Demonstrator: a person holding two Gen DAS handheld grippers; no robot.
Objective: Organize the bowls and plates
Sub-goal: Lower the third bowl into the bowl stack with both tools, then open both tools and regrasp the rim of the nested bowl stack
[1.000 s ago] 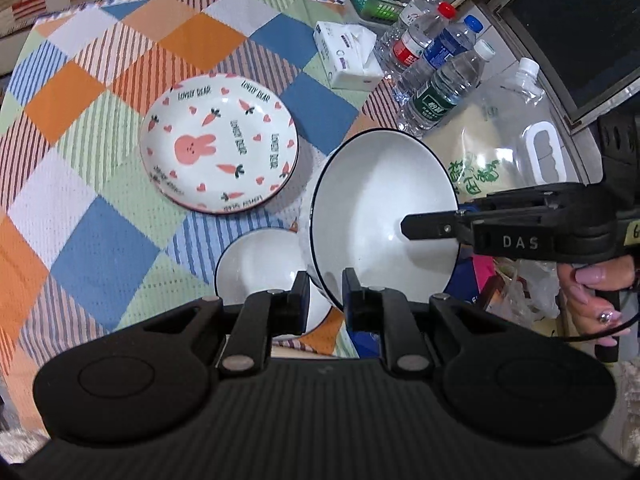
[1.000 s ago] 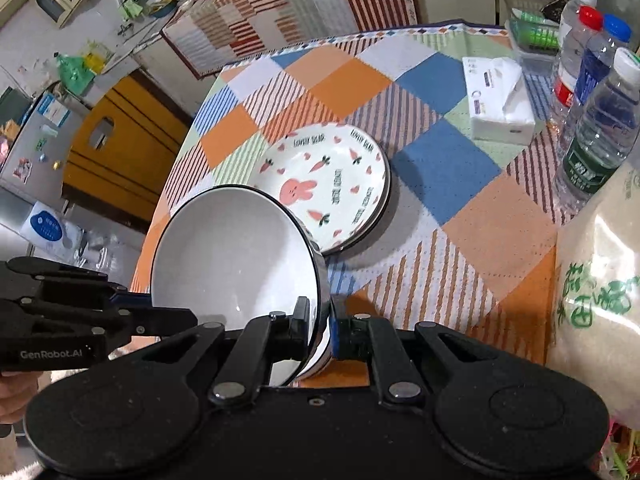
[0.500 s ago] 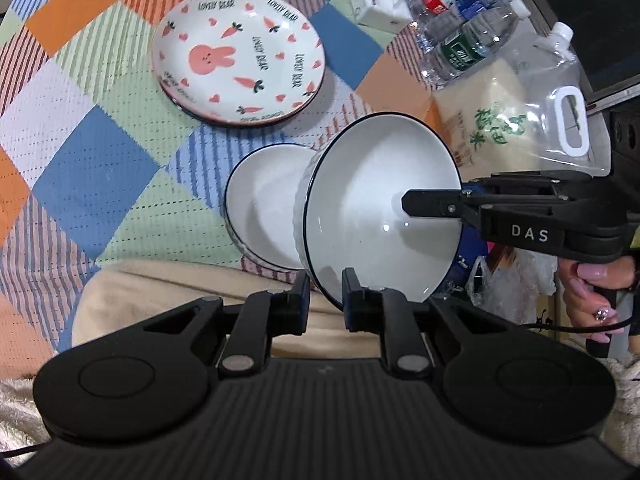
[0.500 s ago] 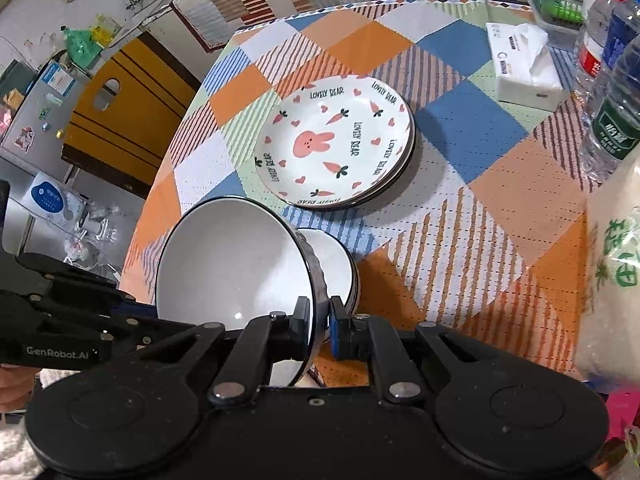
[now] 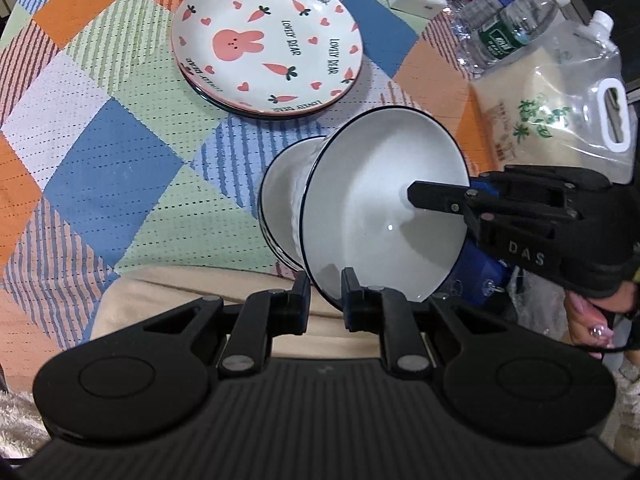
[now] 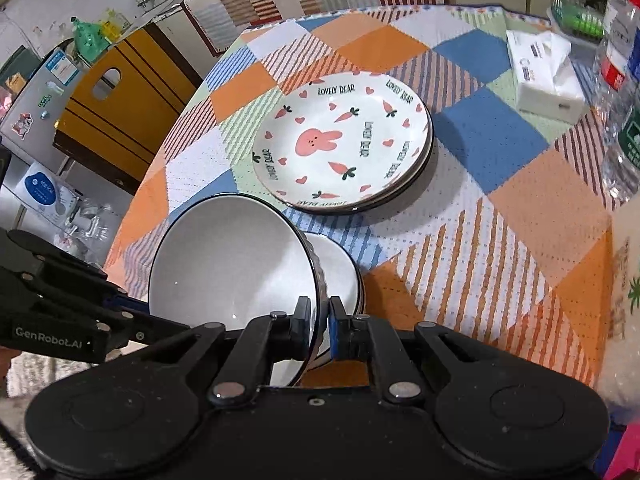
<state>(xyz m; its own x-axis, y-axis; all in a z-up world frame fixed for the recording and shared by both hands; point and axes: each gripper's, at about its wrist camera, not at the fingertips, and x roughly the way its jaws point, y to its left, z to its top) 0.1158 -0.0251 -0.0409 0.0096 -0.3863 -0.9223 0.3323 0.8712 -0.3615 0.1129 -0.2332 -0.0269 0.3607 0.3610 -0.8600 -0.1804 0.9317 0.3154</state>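
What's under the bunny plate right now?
Under the bunny plate sits at least one more plate: a dark rim peeks out along its edge. How many are stacked, and their patterns, is covered.

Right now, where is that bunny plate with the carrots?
The bunny plate tops a small plate stack on the checked tablecloth, just beyond the white bowl held tilted by both grippers, with the tissue box off to its right.

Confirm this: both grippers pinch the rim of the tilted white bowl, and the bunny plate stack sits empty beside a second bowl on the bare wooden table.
Not bare wood: the table wears a checkered cloth, as the right wrist view shows. The rest holds: left gripper and right gripper pinch the white bowl, near the bunny plates and second bowl.
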